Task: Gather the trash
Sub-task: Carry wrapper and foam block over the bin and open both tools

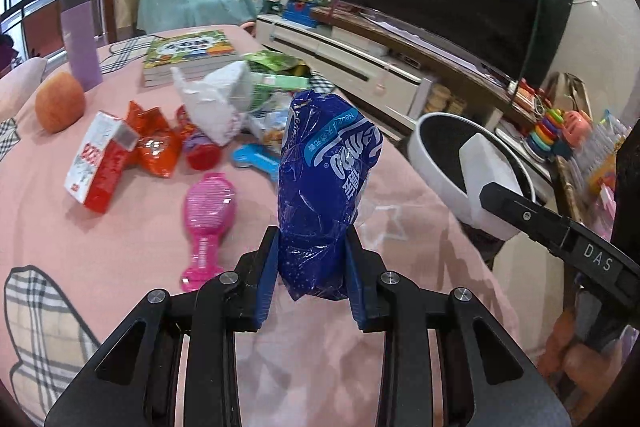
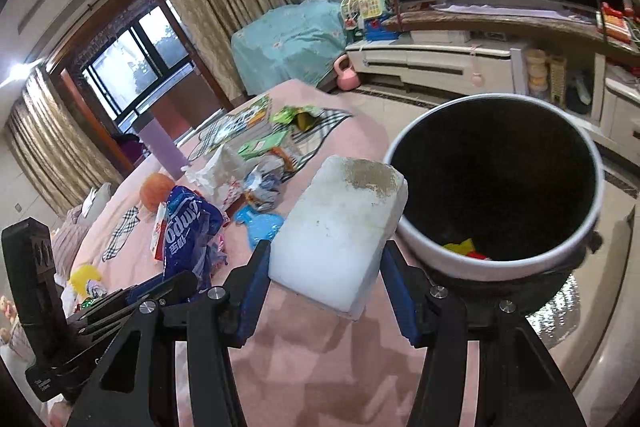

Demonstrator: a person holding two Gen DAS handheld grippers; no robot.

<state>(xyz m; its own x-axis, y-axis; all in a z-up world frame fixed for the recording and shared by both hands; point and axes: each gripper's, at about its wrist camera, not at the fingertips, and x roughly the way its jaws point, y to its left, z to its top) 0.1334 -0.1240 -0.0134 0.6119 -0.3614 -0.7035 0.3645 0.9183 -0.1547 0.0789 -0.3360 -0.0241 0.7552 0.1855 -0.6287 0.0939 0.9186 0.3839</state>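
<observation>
My left gripper [image 1: 312, 247] is shut on a crumpled blue plastic wrapper [image 1: 324, 179], held upright above the pink-covered table [image 1: 120, 247]; the wrapper also shows in the right wrist view [image 2: 188, 231]. My right gripper [image 2: 324, 267] is shut on a white foam block [image 2: 340, 227], held just left of the white trash bin's rim [image 2: 408, 227]. The bin [image 1: 432, 155] has a dark inside with yellow and red scraps at the bottom. The foam block also shows in the left wrist view [image 1: 484, 171].
On the table lie a red-white box [image 1: 100, 163], orange wrapper [image 1: 156, 143], white plastic bag [image 1: 220, 99], pink brush [image 1: 208, 223], blue toy [image 1: 256, 159], green packets [image 1: 276, 67], books [image 1: 188, 55], an orange fruit [image 1: 60, 99] and a purple cup [image 1: 82, 43]. A TV stand [image 1: 360, 55] stands beyond.
</observation>
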